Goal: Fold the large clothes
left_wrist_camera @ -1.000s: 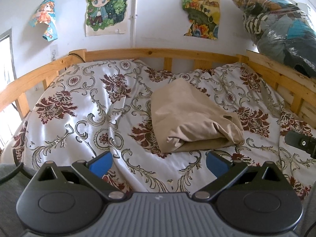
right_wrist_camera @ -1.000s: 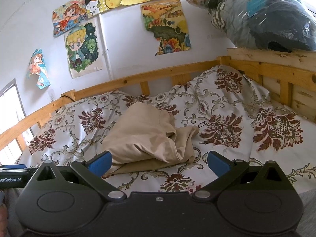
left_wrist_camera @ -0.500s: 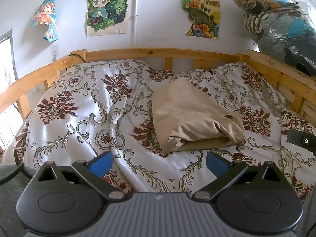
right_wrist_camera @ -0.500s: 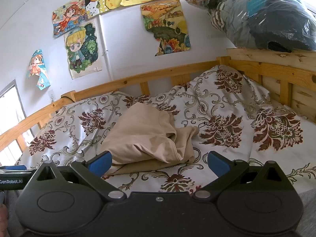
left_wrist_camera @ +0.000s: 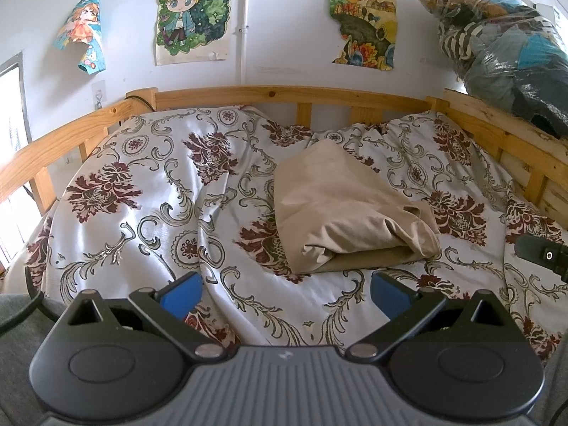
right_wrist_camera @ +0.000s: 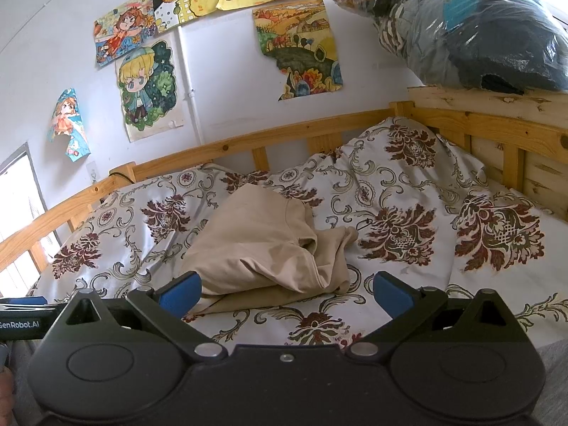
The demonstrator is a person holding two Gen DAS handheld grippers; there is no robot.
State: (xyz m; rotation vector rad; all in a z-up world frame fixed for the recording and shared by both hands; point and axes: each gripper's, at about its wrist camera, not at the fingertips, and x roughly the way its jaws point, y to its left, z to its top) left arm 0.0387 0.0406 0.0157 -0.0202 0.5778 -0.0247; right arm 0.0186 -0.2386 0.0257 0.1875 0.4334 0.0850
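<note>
A beige garment (left_wrist_camera: 348, 213) lies folded into a thick bundle on the floral bedspread (left_wrist_camera: 149, 191), right of the bed's middle. It also shows in the right wrist view (right_wrist_camera: 262, 248), with a loose flap at its right end. My left gripper (left_wrist_camera: 285, 291) is open and empty, held back from the bundle above the bed's near edge. My right gripper (right_wrist_camera: 285, 289) is open and empty, just short of the bundle's near side. The tip of the right gripper (left_wrist_camera: 541, 255) shows at the right edge of the left wrist view.
A wooden bed rail (left_wrist_camera: 284, 94) runs round the far and right sides of the bed. A clear plastic bag of clothes (right_wrist_camera: 472, 32) sits on the rail's top at the right. Posters (left_wrist_camera: 193, 12) hang on the white wall. A window (left_wrist_camera: 10, 163) is at the left.
Both grippers have stayed almost still and open. The left wrist view has drifted very slightly; the garment has not moved.
</note>
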